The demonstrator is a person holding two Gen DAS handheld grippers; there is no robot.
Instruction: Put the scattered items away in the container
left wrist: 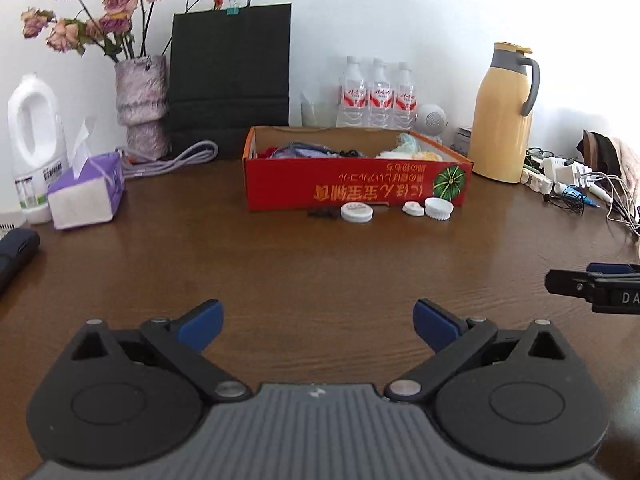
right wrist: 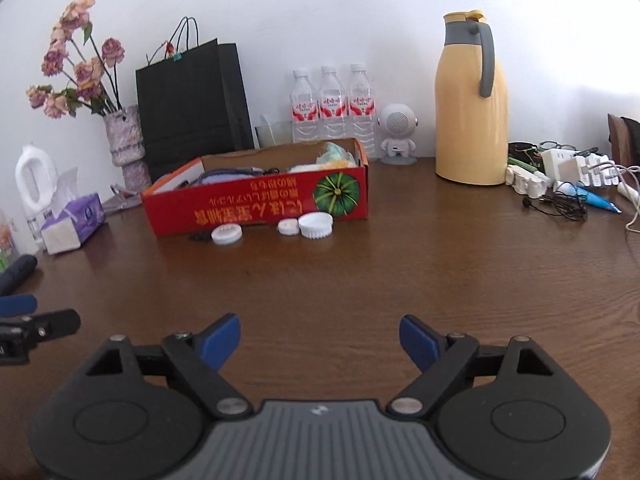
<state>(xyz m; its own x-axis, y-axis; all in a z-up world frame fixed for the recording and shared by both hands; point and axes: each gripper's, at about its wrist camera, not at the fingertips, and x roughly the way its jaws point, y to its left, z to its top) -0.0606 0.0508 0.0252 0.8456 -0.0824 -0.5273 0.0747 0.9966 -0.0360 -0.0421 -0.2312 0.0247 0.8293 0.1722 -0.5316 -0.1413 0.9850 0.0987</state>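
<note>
Both tongs, the left gripper (left wrist: 318, 322) and right gripper (right wrist: 320, 340), are held released and empty. Three white caps (right wrist: 316, 226) lie against the red box (right wrist: 256, 204); they could be pinched badly and skidded away.

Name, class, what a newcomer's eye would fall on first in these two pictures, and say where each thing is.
First, the red cardboard box at the middle of the brown table, already holding soft items, with three white caps and a small dark piece in front of it. Next, the tall yellow thermos jug to its right and the dried roses at far left. Both open grippers, left gripper and right gripper, fill the foreground.
</note>
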